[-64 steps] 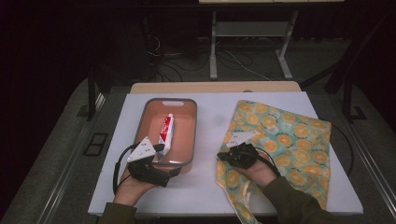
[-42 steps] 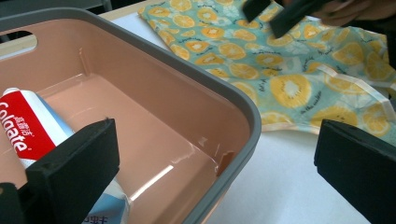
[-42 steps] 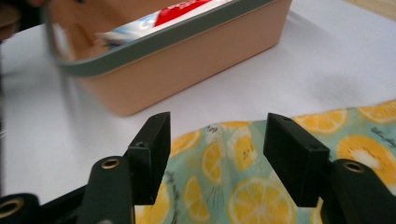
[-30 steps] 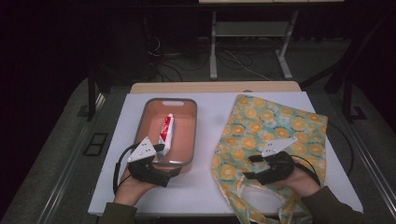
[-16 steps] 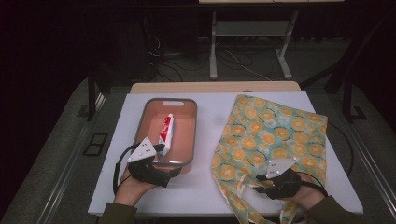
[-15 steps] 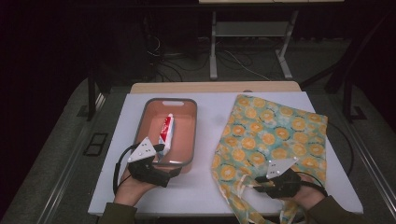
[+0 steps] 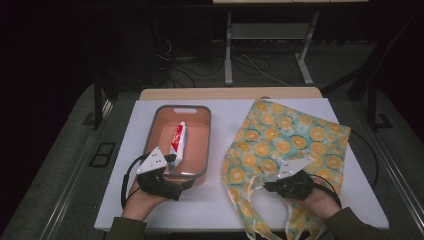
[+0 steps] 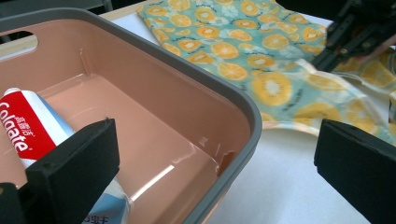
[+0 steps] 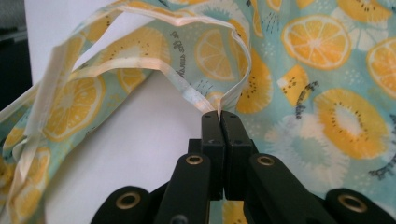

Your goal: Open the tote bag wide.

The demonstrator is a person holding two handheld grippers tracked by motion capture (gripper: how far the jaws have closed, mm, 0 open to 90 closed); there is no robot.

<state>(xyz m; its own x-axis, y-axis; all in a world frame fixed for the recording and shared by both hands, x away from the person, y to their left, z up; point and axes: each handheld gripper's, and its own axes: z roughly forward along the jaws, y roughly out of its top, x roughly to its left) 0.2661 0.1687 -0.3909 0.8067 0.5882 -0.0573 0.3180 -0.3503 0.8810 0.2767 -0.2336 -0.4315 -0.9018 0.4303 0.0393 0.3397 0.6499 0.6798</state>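
A fabric bag (image 7: 295, 140) printed with orange slices lies flat on the right half of the white table. My right gripper (image 7: 267, 187) rests at its near edge by the handles. Its jaws have just been closing and now pinch the bag's hemmed rim (image 9: 205, 100) between them (image 9: 219, 116). A peach tub with a grey rim (image 7: 182, 107) stands at the left and holds a red and white toothpaste tube (image 7: 177, 140). My left gripper (image 7: 179, 171) is open at the tub's near corner, one finger inside by the tube (image 8: 28, 126), the other outside over the table.
The bag's pale handle straps (image 9: 37, 116) loop loosely toward the table's front edge. Bare white table (image 7: 220, 200) shows between tub and bag. In the left gripper view the right gripper (image 8: 355, 32) sits on the bag (image 8: 243, 51) beyond the tub wall (image 8: 187, 79).
The right gripper slid from the bag's left side toward its near edge and closed on the rim fabric. The left gripper and tub stayed still.
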